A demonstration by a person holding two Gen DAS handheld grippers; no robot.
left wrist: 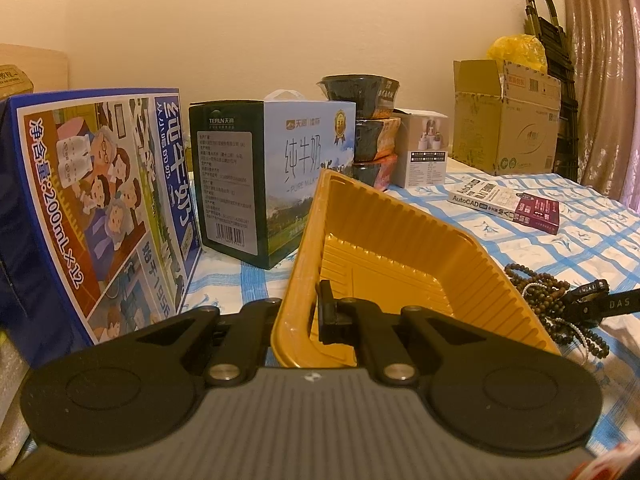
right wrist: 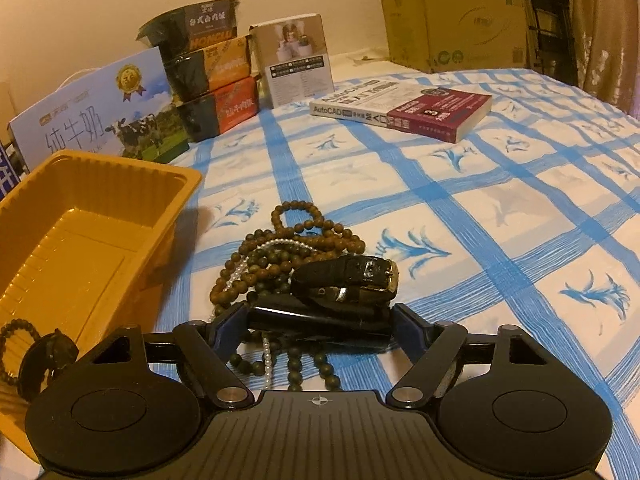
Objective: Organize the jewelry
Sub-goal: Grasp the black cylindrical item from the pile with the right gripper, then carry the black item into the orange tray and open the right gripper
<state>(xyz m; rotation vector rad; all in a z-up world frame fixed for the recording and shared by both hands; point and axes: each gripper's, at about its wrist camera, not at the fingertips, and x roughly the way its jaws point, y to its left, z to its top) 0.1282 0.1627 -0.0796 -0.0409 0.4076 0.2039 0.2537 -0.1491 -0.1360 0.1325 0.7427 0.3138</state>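
A yellow plastic tray [left wrist: 404, 248] is tilted up, its near rim pinched in my left gripper [left wrist: 304, 312], which is shut on it. The same tray [right wrist: 100, 184] sits at the left in the right wrist view. A heap of brown bead strands [right wrist: 280, 256], a white pearl string [right wrist: 266, 344] and a black watch with a gold buckle [right wrist: 352, 280] lies on the blue-checked cloth. My right gripper [right wrist: 320, 324] stands wide open around a black glossy case [right wrist: 320, 322] at the heap's near side. The beads also show in the left wrist view [left wrist: 540, 284].
Milk cartons [left wrist: 276, 176] and a blue carton [left wrist: 92, 208] stand behind the tray. Stacked food boxes [right wrist: 208, 80], a white box [right wrist: 296, 60] and a cardboard box [right wrist: 452, 16] line the back. An AutoCAD book [right wrist: 404, 110] lies on the cloth. A beaded bracelet with a dark pendant [right wrist: 36, 356] lies at the tray's near end.
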